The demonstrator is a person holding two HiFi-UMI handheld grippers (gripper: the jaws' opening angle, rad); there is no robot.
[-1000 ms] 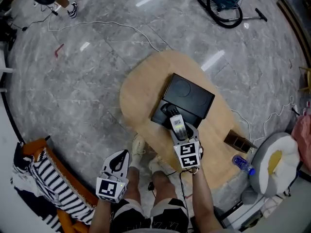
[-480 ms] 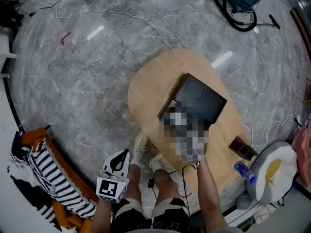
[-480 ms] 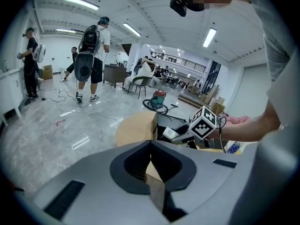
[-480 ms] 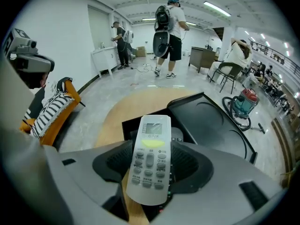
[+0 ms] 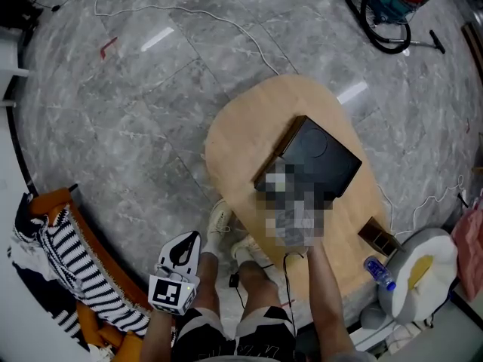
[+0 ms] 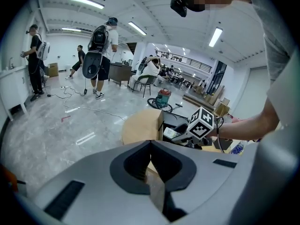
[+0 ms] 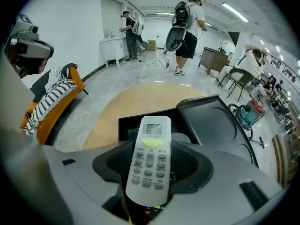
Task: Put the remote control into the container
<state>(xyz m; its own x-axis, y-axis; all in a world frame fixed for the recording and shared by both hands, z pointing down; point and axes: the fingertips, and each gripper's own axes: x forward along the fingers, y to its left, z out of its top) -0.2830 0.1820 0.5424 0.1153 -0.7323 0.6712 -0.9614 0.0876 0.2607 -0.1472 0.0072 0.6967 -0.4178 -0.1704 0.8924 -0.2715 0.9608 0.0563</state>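
Grey marble floor (image 5: 128,104), open hall under strip lights; oval wooden table (image 5: 241,145) in the middle.

Head view: black container (image 5: 321,153) on the table. Vacuum (image 5: 389,6) on the floor at the far side, bottle (image 5: 377,271) beside the table's near right end, striped cloth (image 5: 53,270) at lower left. The spot over the container's near end is blurred in this view; only a forearm (image 5: 324,300) reaching there shows. Left gripper (image 5: 175,277) hangs low beside the person's legs, off the table.

Right gripper view fills that gap. Right gripper (image 7: 149,170) pinches the remote (image 7: 151,142) by its lower half, jaws pressed on both long sides. Buttons and display face up. Long axis runs along the jaws, display end forward, away from the person, tip over the container's near rim. Lid (image 7: 220,125), with round embossing, sits just right of the open tray.

Left gripper view: jaws pressed together, nothing between them. This view catches the right gripper from the side, with the remote held over the container.

People (image 7: 185,18) with backpacks stand in the background of both gripper views.
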